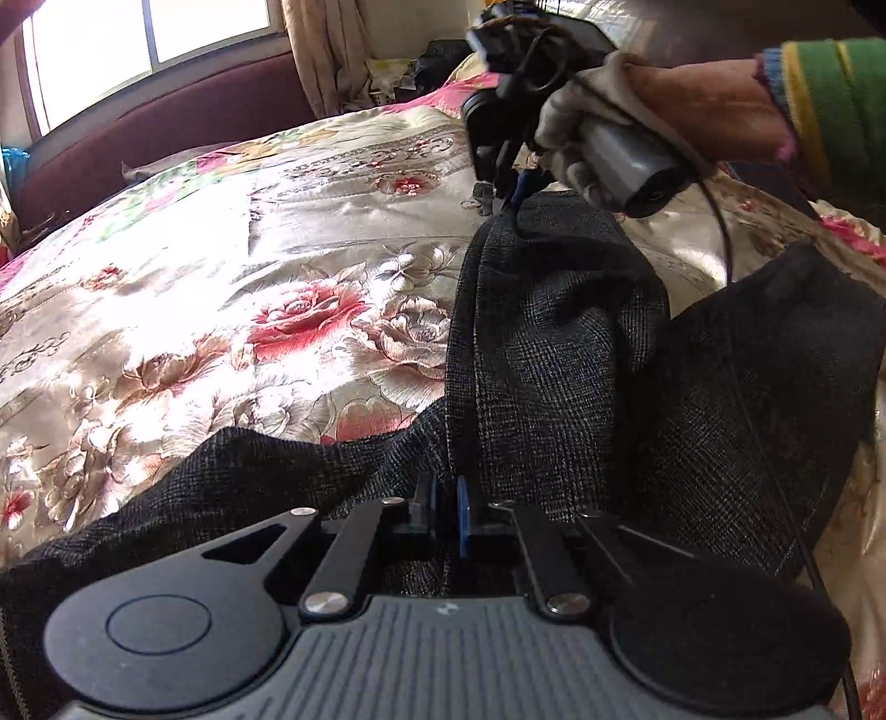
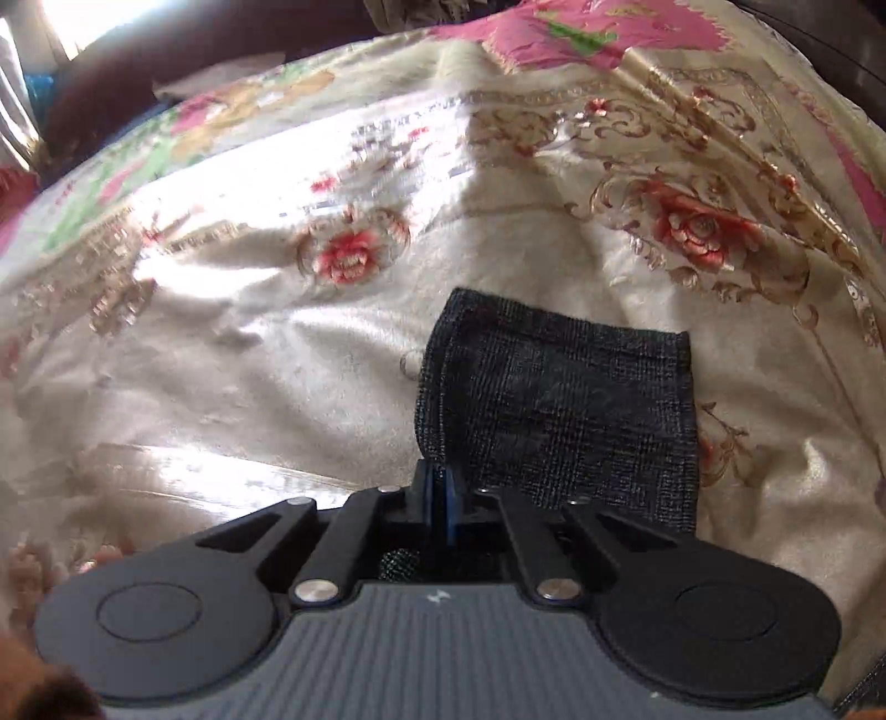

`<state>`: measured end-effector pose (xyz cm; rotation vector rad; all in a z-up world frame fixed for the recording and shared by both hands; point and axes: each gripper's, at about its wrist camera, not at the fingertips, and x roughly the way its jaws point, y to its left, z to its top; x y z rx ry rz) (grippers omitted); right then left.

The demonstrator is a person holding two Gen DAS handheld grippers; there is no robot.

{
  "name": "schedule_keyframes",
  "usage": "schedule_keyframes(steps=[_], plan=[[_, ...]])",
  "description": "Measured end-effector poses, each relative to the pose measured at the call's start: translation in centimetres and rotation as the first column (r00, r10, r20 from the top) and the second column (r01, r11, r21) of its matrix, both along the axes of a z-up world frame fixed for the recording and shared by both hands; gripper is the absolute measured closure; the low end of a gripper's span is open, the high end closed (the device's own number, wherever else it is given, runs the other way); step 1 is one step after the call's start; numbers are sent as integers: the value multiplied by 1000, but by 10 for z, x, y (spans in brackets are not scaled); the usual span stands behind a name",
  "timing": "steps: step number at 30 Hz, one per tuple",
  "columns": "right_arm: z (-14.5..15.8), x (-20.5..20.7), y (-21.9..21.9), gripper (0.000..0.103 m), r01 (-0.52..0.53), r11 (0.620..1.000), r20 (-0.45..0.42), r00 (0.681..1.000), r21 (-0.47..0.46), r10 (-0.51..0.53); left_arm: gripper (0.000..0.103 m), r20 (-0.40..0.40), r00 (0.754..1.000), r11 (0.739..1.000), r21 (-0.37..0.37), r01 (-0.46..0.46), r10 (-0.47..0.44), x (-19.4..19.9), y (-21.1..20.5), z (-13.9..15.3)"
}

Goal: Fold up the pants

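Observation:
Dark grey checked pants (image 1: 554, 343) lie bunched on a floral bedspread (image 1: 232, 288). My left gripper (image 1: 447, 498) is shut on a fold of the pants near the bottom of its view. My right gripper (image 1: 506, 194), held by a gloved hand, is shut on the pants' far end and lifts it above the bed. In the right wrist view, my right gripper (image 2: 440, 487) pinches the left edge of a pant leg end (image 2: 559, 404), which hangs forward over the bedspread (image 2: 277, 360).
A dark red headboard (image 1: 166, 122) and a window (image 1: 149, 39) stand at the far side. Beige curtains (image 1: 326, 50) and cluttered items (image 1: 421, 72) sit beyond the bed. A black cable (image 1: 725, 238) trails from the right gripper.

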<state>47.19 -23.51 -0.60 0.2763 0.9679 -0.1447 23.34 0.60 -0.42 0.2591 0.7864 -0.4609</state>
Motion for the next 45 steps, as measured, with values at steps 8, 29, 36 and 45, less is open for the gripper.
schedule_keyframes(steps=[8,29,36,45], plan=[[71,-208,-131,99,171,936,242,937,308,-251,86,130,965,973,25,228,-229,-36,-36,33],[7,-295,-92,60,-181,906,200,941,-382,272,76,261,821,834,388,393,-508,-93,-115,-29],[-40,-255,-49,85,-310,723,34,907,-618,419,76,278,807,839,342,424,-521,-105,-102,-15],[27,-293,-189,101,210,977,314,930,-21,-193,75,395,753,849,286,444,-527,-128,-102,3]])
